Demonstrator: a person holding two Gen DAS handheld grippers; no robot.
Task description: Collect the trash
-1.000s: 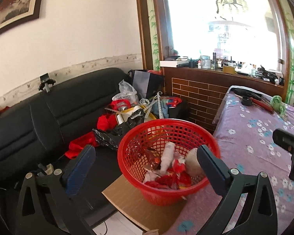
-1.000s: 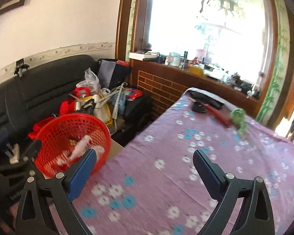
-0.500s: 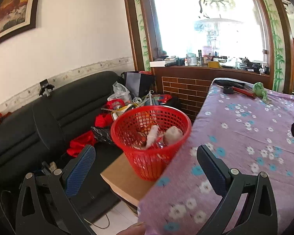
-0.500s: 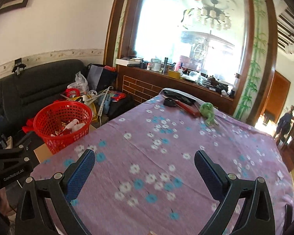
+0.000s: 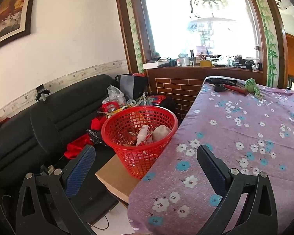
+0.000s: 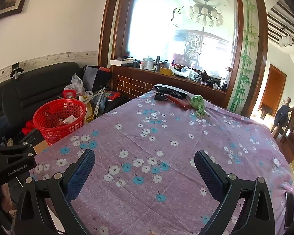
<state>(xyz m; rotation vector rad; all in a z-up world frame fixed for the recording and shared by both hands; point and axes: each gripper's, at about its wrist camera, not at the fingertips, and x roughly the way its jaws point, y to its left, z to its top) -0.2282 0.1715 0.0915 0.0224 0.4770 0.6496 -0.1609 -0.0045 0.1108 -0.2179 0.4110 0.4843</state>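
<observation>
Table (image 6: 166, 176): purple floral cloth. Basket (image 5: 139, 137): red plastic mesh, on cardboard beside the table's edge, holding trash (image 5: 147, 135) (white and red wrappers, crumpled). Left gripper (image 5: 145, 160), right gripper (image 6: 144, 163): both spread wide, empty.

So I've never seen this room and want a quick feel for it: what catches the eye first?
The red basket of trash, standing on a cardboard box between the black sofa and the table. Next, the purple flowered tablecloth, bare but for a green rag and dark items at its far end. Both tools are open and empty.
</observation>
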